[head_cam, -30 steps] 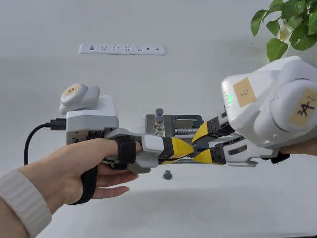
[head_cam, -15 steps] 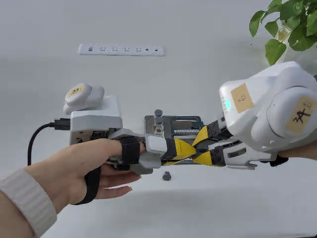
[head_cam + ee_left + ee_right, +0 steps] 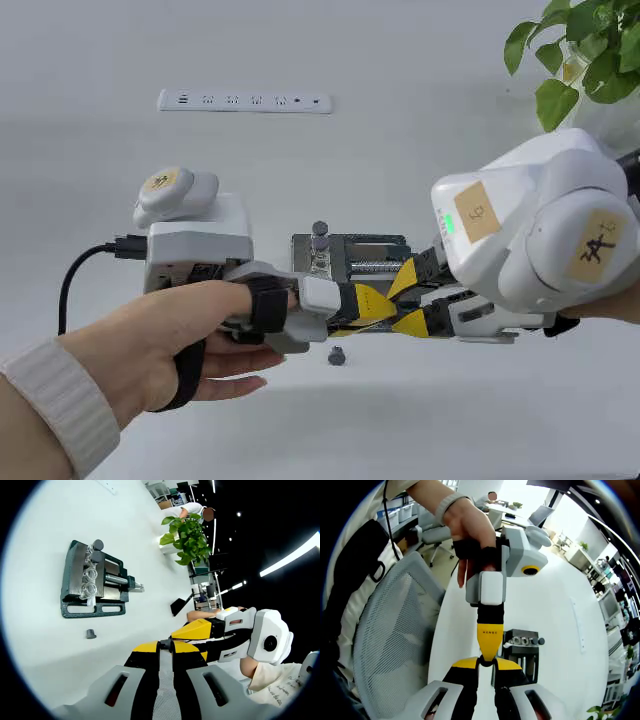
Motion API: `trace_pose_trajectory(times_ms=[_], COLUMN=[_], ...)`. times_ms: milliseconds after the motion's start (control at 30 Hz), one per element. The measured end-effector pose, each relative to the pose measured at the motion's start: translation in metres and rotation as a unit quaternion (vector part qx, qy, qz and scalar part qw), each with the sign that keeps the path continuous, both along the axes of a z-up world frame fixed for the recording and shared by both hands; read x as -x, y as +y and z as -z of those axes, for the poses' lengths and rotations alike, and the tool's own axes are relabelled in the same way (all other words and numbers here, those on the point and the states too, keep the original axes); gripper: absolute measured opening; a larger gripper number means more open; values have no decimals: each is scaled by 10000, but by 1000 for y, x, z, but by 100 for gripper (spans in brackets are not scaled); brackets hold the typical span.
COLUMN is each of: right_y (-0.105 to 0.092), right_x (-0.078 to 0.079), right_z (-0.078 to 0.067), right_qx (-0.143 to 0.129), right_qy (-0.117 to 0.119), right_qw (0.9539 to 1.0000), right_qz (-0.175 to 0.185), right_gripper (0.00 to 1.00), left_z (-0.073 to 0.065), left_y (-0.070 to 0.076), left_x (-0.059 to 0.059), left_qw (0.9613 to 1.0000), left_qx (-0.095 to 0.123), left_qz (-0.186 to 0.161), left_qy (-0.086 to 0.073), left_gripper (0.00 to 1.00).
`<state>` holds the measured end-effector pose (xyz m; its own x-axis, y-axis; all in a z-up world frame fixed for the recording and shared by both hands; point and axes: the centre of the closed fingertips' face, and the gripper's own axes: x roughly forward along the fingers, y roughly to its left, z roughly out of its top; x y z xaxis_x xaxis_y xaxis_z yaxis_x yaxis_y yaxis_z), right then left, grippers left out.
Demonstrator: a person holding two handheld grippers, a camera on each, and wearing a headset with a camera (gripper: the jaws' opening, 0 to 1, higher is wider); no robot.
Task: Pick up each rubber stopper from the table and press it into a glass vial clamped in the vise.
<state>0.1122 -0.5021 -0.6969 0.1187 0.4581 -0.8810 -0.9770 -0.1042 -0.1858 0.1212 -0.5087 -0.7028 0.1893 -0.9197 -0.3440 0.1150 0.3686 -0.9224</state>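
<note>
Table (image 3: 420,120): white and broad, seen from above in the head view.
Right gripper (image 3: 485,663): reaches in from the right – its yellow-tipped jaws are drawn close together, tip to tip with the other gripper above the table, in front of the vise.
Left gripper (image 3: 166,646): held in a hand (image 3: 170,335); jaws also nearly together. A small dark speck sits where the two sets of tips meet, too small to tell what it is.
Plant (image 3: 580,50): green leaves at the far right corner.
Vise (image 3: 71,580): dark green, mid-table, just behind the meeting tips.
Power strip (image 3: 245,100): white, lying at the far side.
Vials (image 3: 89,575): a short row clamped upright in the vise.
Seated stopper (image 3: 320,228): grey – plugs the end vial; the rest look open.
Loose stopper (image 3: 337,354): lies on the table just in front of the vise.
</note>
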Motion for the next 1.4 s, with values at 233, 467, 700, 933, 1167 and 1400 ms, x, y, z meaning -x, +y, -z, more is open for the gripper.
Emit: trace_pose_trajectory(times_ms=[233,467,700,933,1167,1400], right_y=[0,-2,-5,-7,-9,-9], right_x=[0,-1,-3,-3,-7,-12], right_z=[0,-1,2,3,3,4], right_qx=[-12,-18,4,-28,-79,-123], right_qy=[80,87,129,246,380,505], right_qw=[10000,9999,9999,9996,9990,9983], right_qz=[44,59,87,160,211,250], right_gripper=[7,6,6,6,6,6], left_z=[0,-3,-10,-6,-2,5], left_y=[0,-2,2,16,30,43], left_x=[-1,-3,-9,-18,-21,-23], left_qw=[10000,9997,9980,9932,9783,9462], left_qx=[22,134,210,-123,-532,-1231], left_qz=[-29,-35,-66,-107,56,336], left_qy=[-25,-192,-587,-1152,-2002,-2973], left_gripper=[5,6,18,49,75,98])
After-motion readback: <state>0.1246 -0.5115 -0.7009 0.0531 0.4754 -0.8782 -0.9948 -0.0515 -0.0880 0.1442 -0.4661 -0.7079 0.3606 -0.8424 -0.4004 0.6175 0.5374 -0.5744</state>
